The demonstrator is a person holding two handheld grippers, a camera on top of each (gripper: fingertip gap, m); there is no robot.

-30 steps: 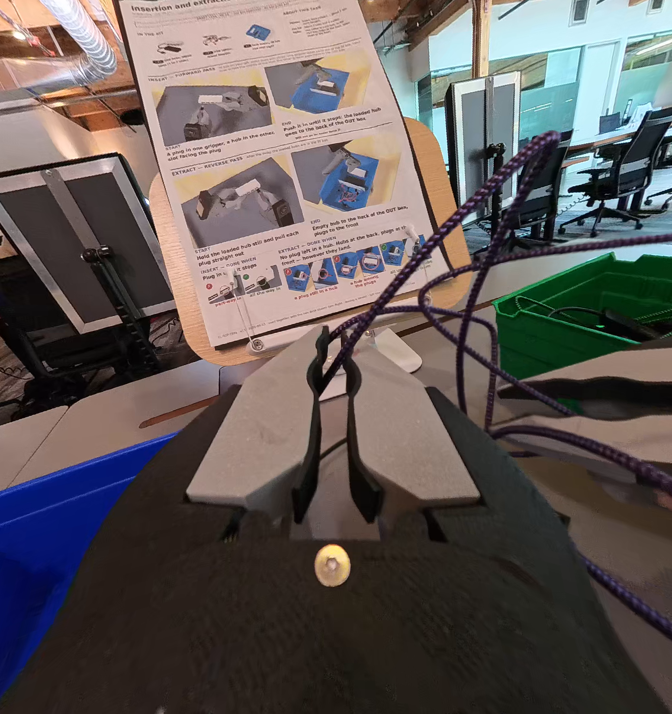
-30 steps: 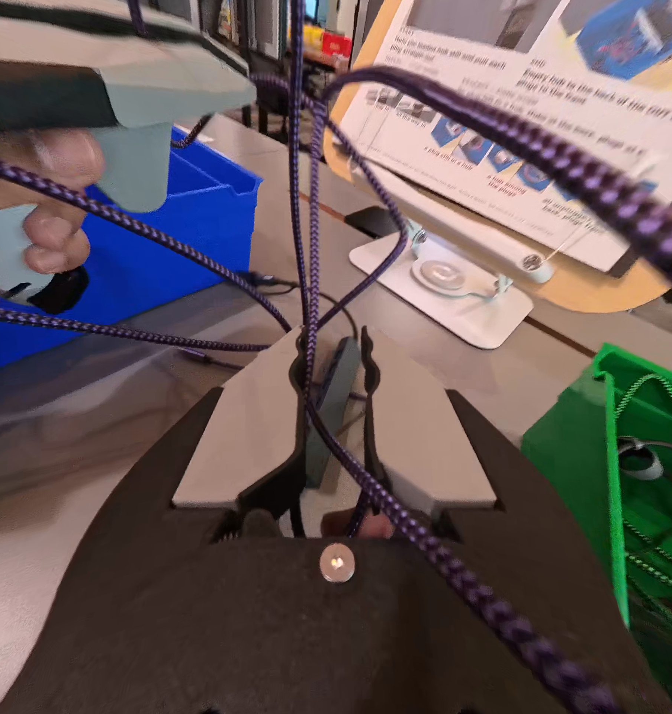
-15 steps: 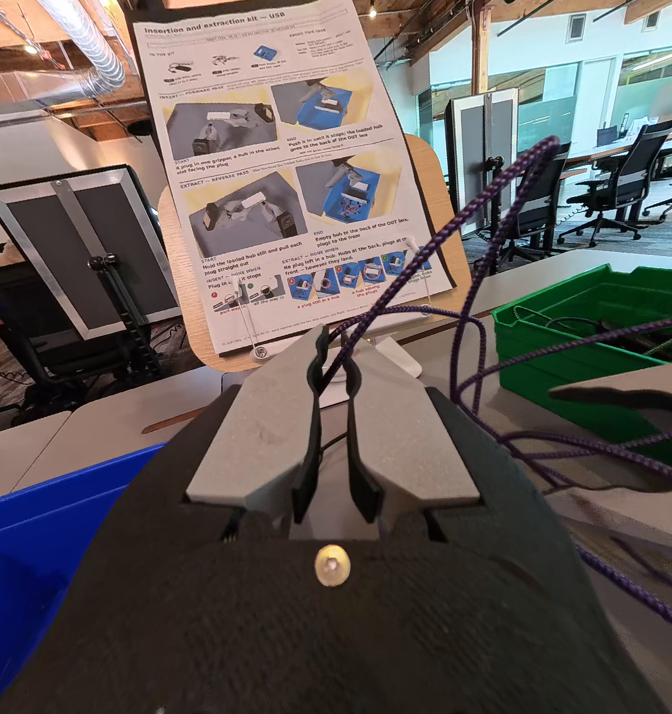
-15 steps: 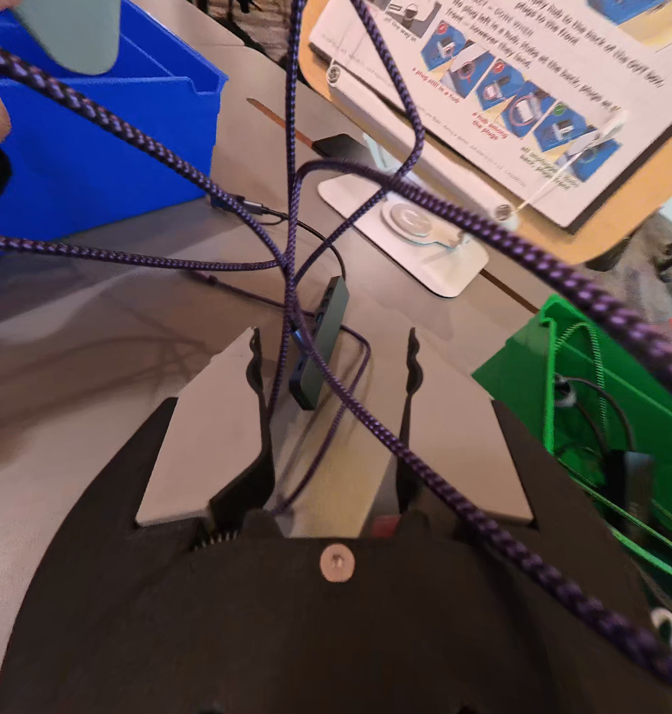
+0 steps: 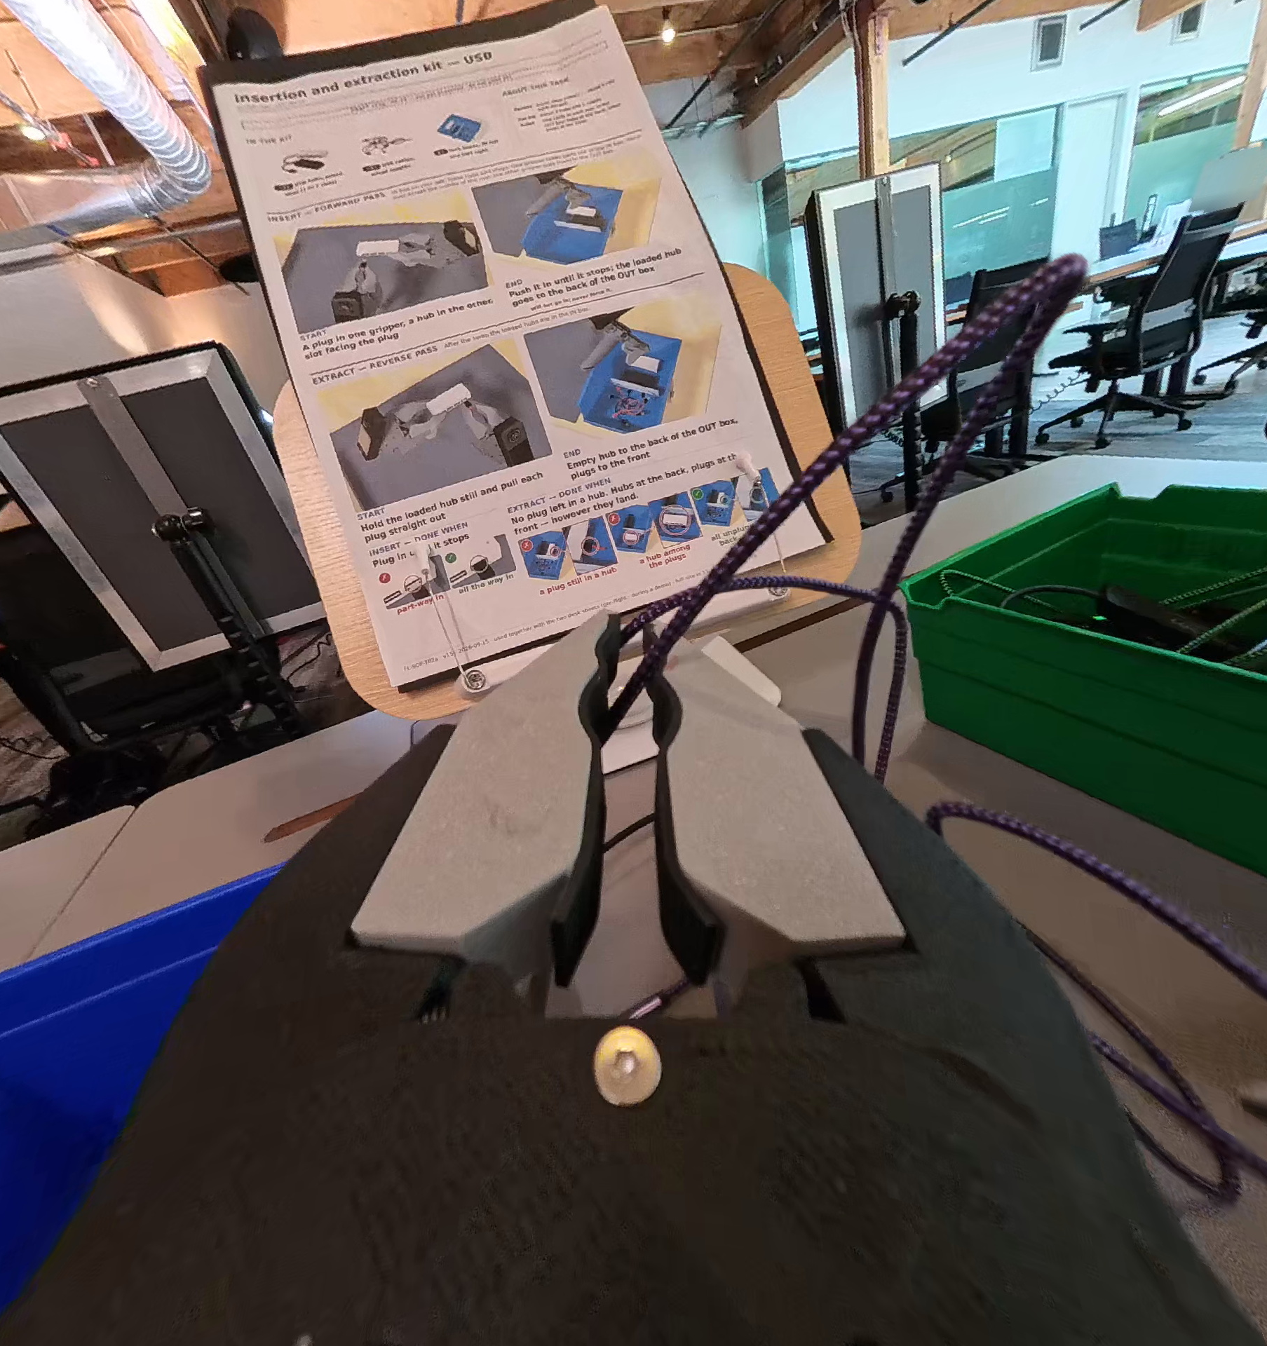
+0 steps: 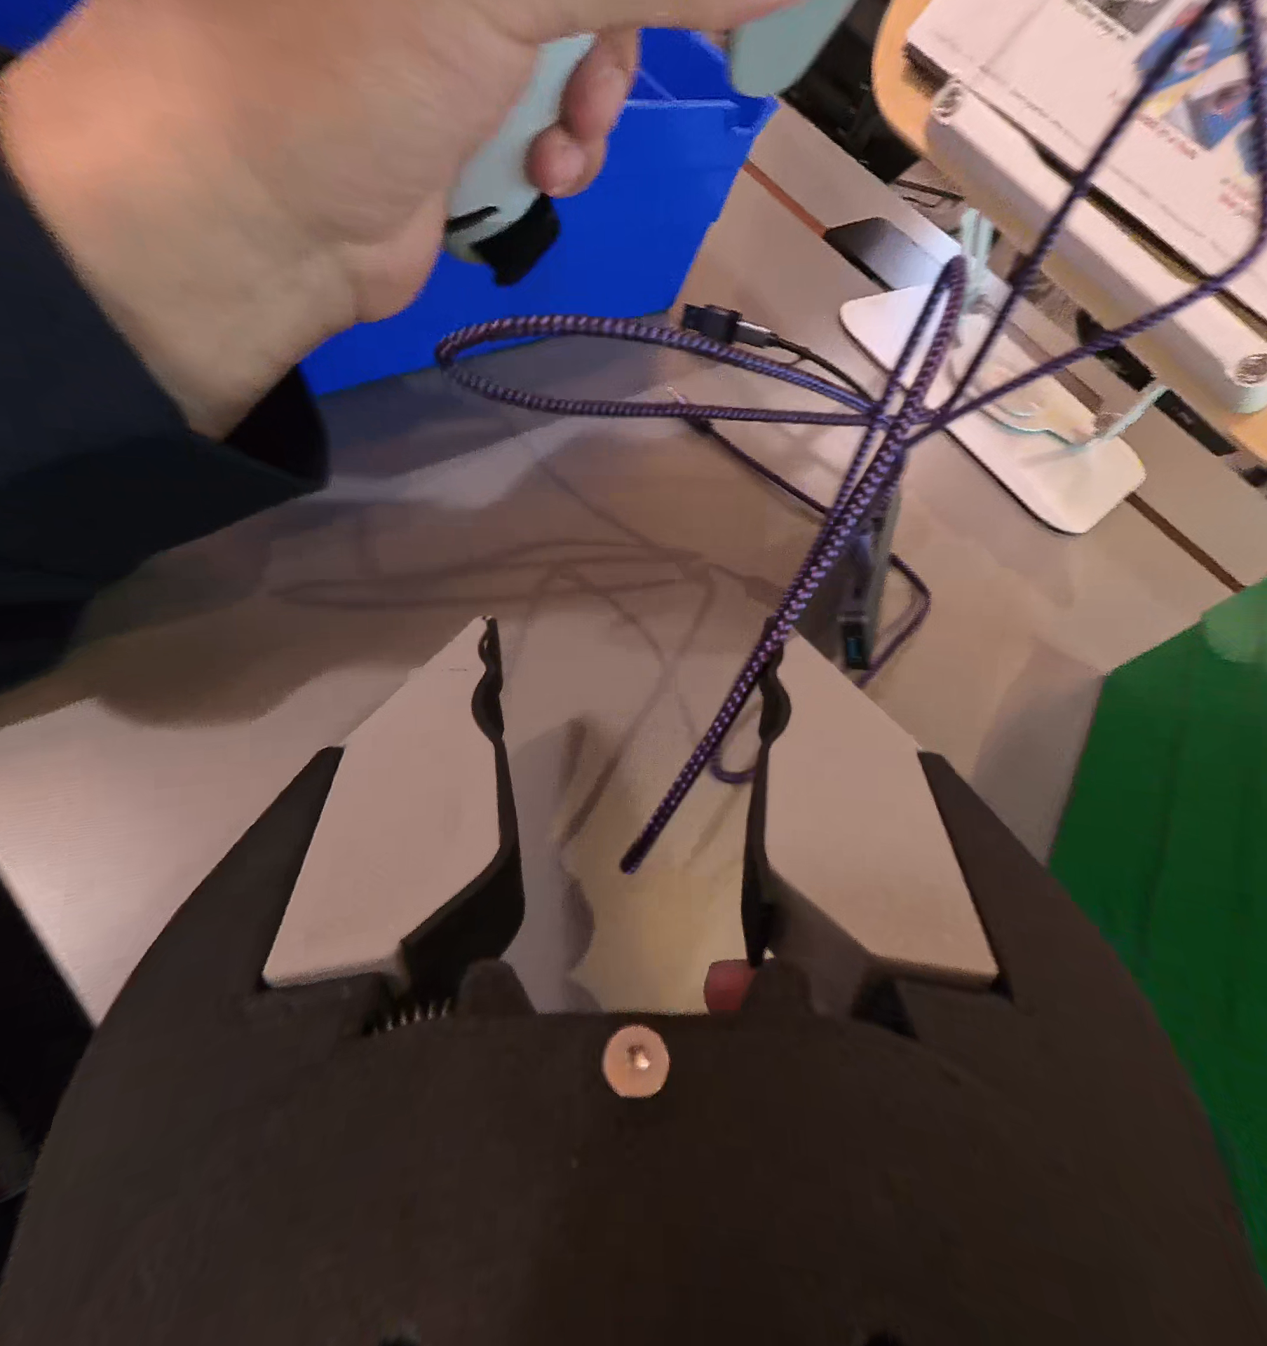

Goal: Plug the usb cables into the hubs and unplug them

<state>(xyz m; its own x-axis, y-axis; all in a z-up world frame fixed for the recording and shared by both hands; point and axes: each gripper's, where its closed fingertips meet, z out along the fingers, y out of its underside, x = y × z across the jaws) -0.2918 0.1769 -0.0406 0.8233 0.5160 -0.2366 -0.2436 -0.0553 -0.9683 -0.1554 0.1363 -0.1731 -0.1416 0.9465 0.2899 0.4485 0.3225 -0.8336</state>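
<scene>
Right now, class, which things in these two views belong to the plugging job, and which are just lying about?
Belong to the job:
- braided purple cable, pinched in the shut left gripper
- slim dark hub lying on the table
- open right gripper

Just lying about:
- blue plastic bin
- green plastic bin
- printed instruction sheet

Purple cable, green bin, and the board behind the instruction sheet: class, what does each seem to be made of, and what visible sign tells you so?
Purple cable: braided fabric sleeve, judging by its woven purple and pale fleck pattern.
Green bin: probably moulded plastic; smooth, slightly glossy walls with a stepped rim.
Board: looks like light wood or wood-look laminate, with fine grain and rounded corners; which one cannot be told.
</scene>
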